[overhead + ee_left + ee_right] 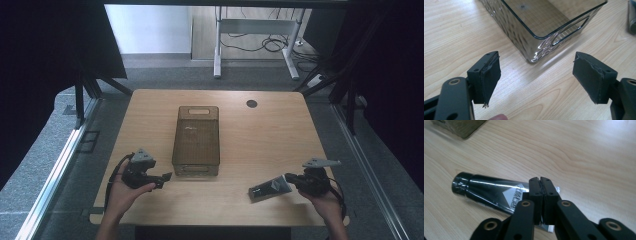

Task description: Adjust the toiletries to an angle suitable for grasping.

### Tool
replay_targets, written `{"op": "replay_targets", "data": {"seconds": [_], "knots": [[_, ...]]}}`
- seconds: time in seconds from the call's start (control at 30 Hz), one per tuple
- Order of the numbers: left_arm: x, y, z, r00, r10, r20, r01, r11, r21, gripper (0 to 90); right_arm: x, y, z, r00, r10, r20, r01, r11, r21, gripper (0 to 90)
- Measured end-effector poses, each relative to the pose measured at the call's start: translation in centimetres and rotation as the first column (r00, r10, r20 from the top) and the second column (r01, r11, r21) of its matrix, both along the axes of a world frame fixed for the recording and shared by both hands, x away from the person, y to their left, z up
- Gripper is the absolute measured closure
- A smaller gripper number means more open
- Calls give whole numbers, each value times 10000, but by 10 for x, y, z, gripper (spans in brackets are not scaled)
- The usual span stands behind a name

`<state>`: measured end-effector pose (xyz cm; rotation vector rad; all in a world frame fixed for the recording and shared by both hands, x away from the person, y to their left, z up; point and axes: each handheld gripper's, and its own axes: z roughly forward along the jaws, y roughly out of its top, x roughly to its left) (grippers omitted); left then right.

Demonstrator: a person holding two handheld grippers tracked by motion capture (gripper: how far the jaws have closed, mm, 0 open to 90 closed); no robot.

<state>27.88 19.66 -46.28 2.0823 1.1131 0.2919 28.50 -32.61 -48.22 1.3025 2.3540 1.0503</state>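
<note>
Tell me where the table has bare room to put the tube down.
Bare wood lies right of the bin, up to the round hole, and in a narrower strip left of the bin. The bin's inside also looks empty. The front edge is crowded: left gripper, tube, right gripper.

L gripper (167, 176) held low, jaws wide apart, nothing between. R gripper (286, 181) – jaws pressed together, pinching flat end of tube (269, 188). Both forearms enter from below.
</note>
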Motion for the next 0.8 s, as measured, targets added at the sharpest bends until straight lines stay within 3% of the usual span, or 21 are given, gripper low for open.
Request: {"op": "replay_targets", "data": {"seconds": [0.13, 0.23, 0.5, 0.8], "knots": [[-2, 1, 2, 10000, -18, 57, 19, 10000, -49, 226, 0, 15, 16, 9974, 712, -105, -716, 9961, -514, 889], [-3, 0, 3, 9999, -118, 73, 118, 9999, -83, 225, 1, 24, 25, 9927, 1114, -469, -1148, 9904, -773, 889], [-2, 4, 3, 10000, -9, 46, 10, 9999, -101, 226, -6, 39, 25, 9806, 1644, -1064, -1759, 9784, -1088, 890], [-3, 3, 5, 9999, -31, 114, 32, 9999, -134, 226, -8, 61, 23, 9521, 2466, -1809, -2768, 9464, -1666, 889]]}}
